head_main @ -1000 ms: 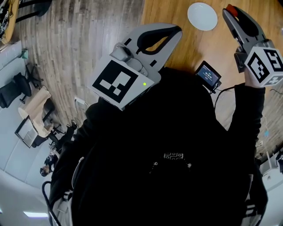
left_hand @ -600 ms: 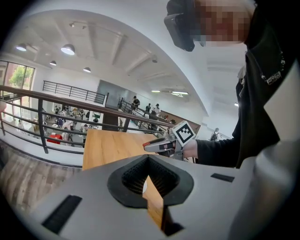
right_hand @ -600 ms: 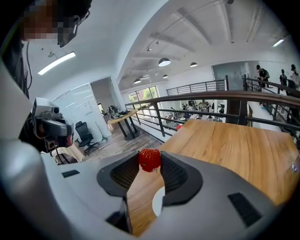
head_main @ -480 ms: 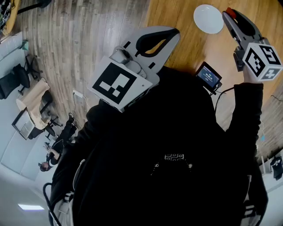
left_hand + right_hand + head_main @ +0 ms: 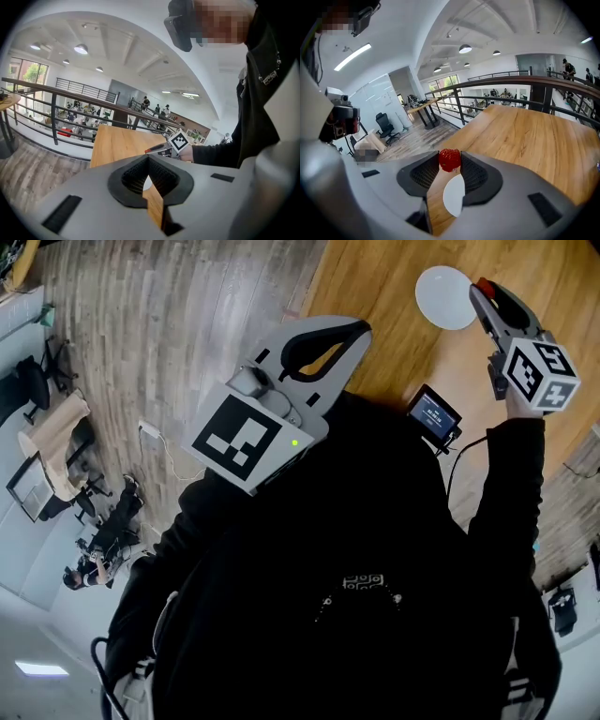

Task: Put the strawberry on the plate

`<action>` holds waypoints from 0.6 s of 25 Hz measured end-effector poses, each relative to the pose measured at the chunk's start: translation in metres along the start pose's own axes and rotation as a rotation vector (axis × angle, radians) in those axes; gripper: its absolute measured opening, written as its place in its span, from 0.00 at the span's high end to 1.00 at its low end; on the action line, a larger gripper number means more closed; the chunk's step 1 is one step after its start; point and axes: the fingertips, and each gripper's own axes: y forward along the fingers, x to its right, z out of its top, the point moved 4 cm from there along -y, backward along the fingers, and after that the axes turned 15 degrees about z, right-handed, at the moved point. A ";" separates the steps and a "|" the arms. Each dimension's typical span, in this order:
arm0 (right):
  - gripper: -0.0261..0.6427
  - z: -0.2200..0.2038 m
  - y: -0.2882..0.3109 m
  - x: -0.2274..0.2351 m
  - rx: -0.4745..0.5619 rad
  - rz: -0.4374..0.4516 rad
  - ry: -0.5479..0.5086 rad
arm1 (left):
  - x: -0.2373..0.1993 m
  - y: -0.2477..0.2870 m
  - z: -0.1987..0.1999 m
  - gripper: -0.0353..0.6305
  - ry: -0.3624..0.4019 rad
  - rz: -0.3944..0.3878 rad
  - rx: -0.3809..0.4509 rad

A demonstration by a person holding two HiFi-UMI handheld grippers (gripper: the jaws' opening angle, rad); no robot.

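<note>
**Strawberry pinched at the jaw tips, plate just beyond**

The right gripper [image 5: 485, 289] pinches the strawberry [image 5: 450, 160] at its very tips, the pads pressing on its two sides. The fruit is small, bright red and bumpy-skinned. Past it, through the gap of the jaws, a round white plate [image 5: 453, 196] lies on the wooden table [image 5: 525, 136]. The left gripper [image 5: 149, 159] has its tips together on nothing.

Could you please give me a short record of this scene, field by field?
right gripper: shut on the strawberry, held at the jaw tips
left gripper: shut, nothing between the jaws
plate: white, empty, on the wooden table
strawberry position: in the air by the plate's edge
task state: strawberry not yet on the plate
</note>
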 end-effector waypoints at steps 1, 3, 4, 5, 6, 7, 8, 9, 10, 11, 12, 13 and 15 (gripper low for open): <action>0.73 -0.006 0.002 0.005 -0.011 -0.001 0.004 | 0.000 0.000 -0.003 0.95 -0.002 0.006 -0.004; 0.73 -0.018 0.008 0.013 -0.036 0.001 0.010 | 0.002 0.000 -0.008 0.95 -0.008 0.015 -0.006; 0.73 -0.024 0.011 0.017 -0.048 0.003 0.013 | 0.004 -0.001 -0.011 0.95 -0.013 0.019 -0.007; 0.73 -0.031 0.014 0.019 -0.060 0.005 0.016 | 0.005 -0.002 -0.013 0.95 -0.017 0.024 -0.008; 0.73 -0.037 0.017 0.022 -0.069 0.008 0.020 | 0.006 -0.002 -0.015 0.95 -0.018 0.028 -0.009; 0.73 -0.042 0.020 0.024 -0.077 0.011 0.024 | 0.008 -0.003 -0.016 0.95 -0.017 0.032 -0.009; 0.73 -0.046 0.022 0.026 -0.084 0.013 0.029 | 0.010 -0.005 -0.016 0.95 -0.014 0.035 -0.006; 0.73 -0.048 0.022 0.027 -0.093 0.015 0.035 | 0.012 -0.007 -0.013 0.95 -0.011 0.038 -0.004; 0.73 -0.049 0.022 0.029 -0.105 0.015 0.039 | 0.013 -0.009 -0.009 0.95 -0.011 0.042 -0.004; 0.73 -0.049 0.023 0.031 -0.119 0.014 0.041 | 0.013 -0.012 -0.005 0.95 -0.011 0.046 -0.005; 0.73 -0.050 0.024 0.035 -0.135 0.010 0.041 | 0.012 -0.013 -0.001 0.95 -0.011 0.051 -0.005; 0.73 -0.053 0.027 0.039 -0.153 0.006 0.038 | 0.011 -0.014 0.000 0.95 -0.013 0.056 -0.004; 0.73 -0.068 0.035 0.045 -0.192 0.003 0.034 | 0.009 -0.016 -0.003 0.95 -0.032 0.068 -0.001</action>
